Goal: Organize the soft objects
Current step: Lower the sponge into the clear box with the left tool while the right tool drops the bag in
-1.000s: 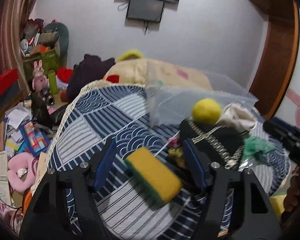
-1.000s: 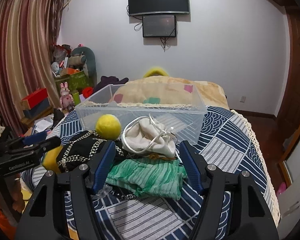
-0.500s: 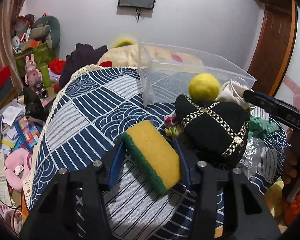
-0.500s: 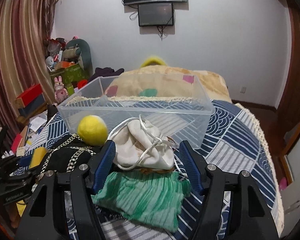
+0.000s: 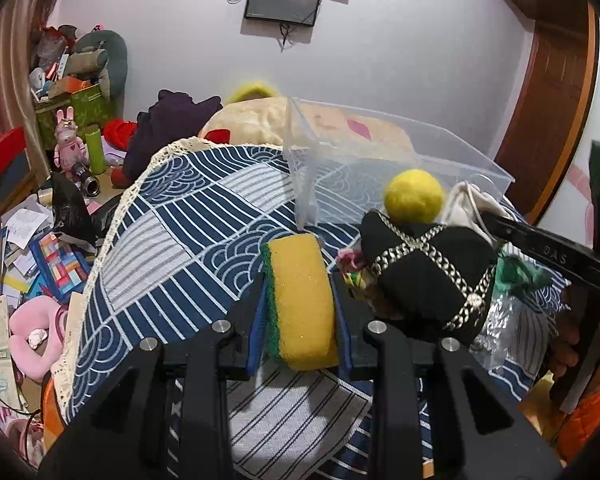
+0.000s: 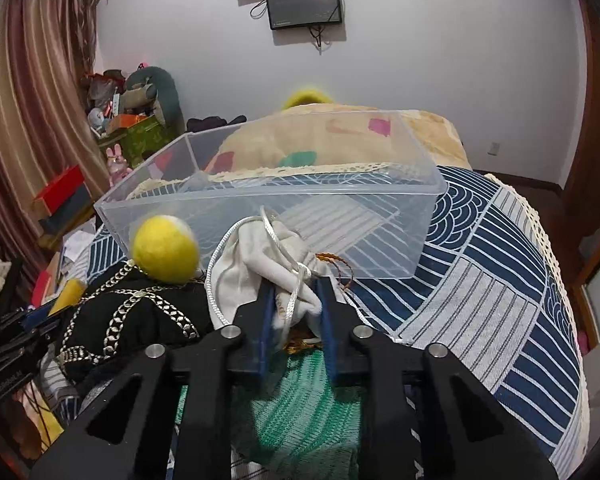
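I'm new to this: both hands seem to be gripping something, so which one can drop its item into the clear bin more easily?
Probably the right gripper: its white drawstring pouch sits right against the clear bin. The left gripper, clamped on the sponge, is farther back.

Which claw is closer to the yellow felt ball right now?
Right. The right claw grips the white pouch beside the yellow felt ball; the left claw holds the sponge beyond the black bag.
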Demonstrator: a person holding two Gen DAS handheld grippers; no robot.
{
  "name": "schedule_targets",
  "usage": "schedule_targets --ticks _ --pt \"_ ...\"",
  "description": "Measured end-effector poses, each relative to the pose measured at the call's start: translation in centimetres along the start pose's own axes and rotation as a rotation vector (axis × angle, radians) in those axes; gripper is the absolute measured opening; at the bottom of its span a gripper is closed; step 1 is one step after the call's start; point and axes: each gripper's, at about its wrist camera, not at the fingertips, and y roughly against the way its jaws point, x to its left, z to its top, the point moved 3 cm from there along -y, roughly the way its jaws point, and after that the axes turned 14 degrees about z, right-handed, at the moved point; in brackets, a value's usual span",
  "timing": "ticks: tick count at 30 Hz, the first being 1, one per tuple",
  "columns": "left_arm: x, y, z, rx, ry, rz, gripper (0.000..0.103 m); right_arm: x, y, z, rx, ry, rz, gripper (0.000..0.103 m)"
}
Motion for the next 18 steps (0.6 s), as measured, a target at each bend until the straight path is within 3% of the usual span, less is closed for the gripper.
schedule_targets --ticks 9,18 --pt "1.1 2.1 2.2 -0.074 0.014 0.029 0.03 0.6 4.1 1.4 -0.105 0.019 0.009 0.014" --pt "-0.3 3.8 5.9 -0.175 -0.014 -0.005 0.03 0.8 7.2 3.6 -0.206 0.054 -0.009 0.014"
